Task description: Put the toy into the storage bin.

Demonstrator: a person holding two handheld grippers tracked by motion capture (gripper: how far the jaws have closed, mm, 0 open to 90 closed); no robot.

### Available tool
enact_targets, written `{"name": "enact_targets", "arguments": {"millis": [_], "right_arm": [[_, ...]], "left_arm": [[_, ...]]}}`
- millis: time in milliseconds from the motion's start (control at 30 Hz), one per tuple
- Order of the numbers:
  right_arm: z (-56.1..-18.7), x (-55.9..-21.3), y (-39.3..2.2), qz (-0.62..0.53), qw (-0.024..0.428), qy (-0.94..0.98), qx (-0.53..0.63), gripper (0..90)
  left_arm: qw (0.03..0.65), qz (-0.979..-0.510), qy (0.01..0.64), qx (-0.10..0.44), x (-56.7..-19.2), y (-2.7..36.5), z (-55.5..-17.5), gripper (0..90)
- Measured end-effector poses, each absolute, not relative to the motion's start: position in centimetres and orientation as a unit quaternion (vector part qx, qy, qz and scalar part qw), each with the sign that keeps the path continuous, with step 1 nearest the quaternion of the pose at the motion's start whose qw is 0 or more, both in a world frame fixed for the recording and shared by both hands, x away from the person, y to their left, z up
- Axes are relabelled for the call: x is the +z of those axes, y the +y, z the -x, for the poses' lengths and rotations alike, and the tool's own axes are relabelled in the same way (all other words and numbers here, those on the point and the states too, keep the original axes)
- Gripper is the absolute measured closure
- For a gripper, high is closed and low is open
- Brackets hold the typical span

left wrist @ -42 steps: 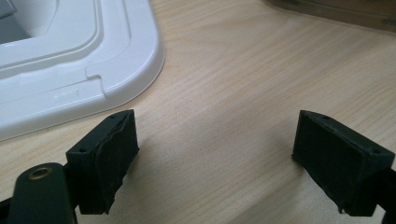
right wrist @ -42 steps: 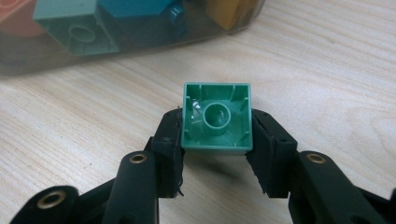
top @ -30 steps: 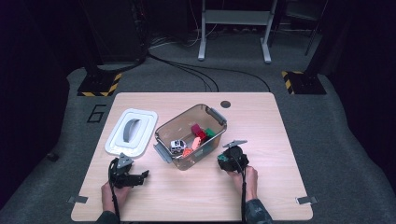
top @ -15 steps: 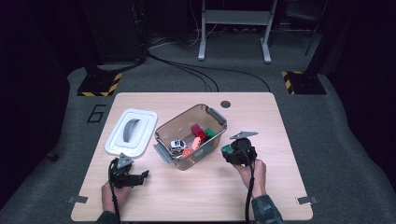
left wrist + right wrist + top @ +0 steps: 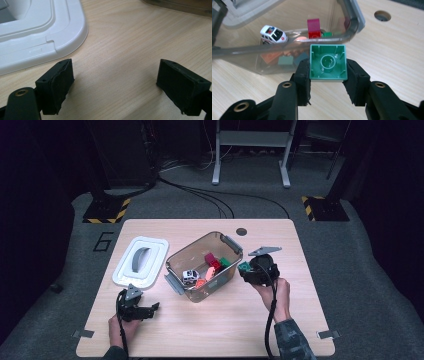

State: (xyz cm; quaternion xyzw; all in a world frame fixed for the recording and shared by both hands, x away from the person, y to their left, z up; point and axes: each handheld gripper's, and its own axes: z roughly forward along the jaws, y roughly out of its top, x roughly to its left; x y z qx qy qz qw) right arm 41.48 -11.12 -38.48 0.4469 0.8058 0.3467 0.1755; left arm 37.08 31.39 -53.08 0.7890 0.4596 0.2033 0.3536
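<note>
Your right hand-held gripper [image 5: 327, 75] is clamped on a small green plastic building brick [image 5: 328, 62], hollow underside facing the camera, each pad flat against a side wall so it sits square and cannot twist. You hold it off the light wooden surface [image 5: 220, 320], just beside the near right wall of the clear smoky plastic storage box [image 5: 176, 257], which suggests the brick is meant to join the toys inside. In there lie a small white toy car [image 5: 273, 34], a red brick [image 5: 314, 27] and several orange and green pieces. That wall and its grey rim are the main obstacle; I judge the brick must clear the rim. Your left hand-held gripper [image 5: 115, 87] rests with jaws wide and empty beside the white plastic lid [image 5: 37, 32], well clear of the box.
</note>
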Motion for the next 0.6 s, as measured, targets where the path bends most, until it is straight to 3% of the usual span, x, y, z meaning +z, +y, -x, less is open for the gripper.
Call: {"name": "enact_targets", "arguments": {"millis": [600], "right_arm": [[-44.4, -35.7, -7.8, -0.417, 0.169, 0.823, 0.346, 59.0]], "left_arm": [[0.354, -0.789, 0.459, 0.203, -53.1, 31.4, -37.1, 13.9]]}}
